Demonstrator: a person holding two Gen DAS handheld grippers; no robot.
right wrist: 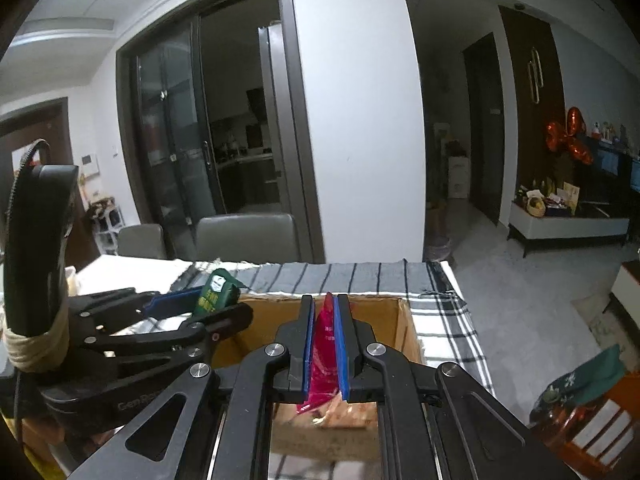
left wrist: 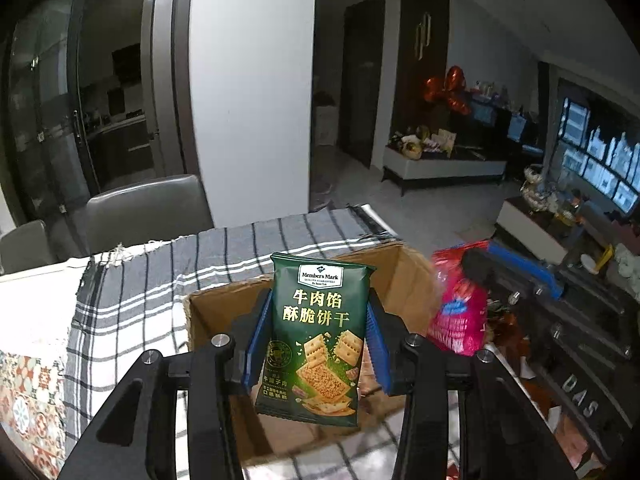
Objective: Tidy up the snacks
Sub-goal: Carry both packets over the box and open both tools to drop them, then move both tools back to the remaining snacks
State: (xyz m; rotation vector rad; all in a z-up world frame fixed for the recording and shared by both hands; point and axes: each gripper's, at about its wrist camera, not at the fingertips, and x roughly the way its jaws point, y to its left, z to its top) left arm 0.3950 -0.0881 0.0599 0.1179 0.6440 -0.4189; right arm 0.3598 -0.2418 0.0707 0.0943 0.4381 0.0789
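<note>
Green cracker packet [left wrist: 316,336] upright; pink packet [right wrist: 325,354] edge-on

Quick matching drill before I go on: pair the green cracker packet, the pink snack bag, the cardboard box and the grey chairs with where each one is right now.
1. green cracker packet
2. pink snack bag
3. cardboard box
4. grey chairs

A. on the checked cloth, open-topped
B. between the left tool's blue pads
C. behind the table's far edge
D. pinched flat in the right tool

Pairs: 1-B, 2-D, 3-A, 4-C

Grey chairs [right wrist: 248,236] behind plaid tablecloth [right wrist: 440,312]
</note>
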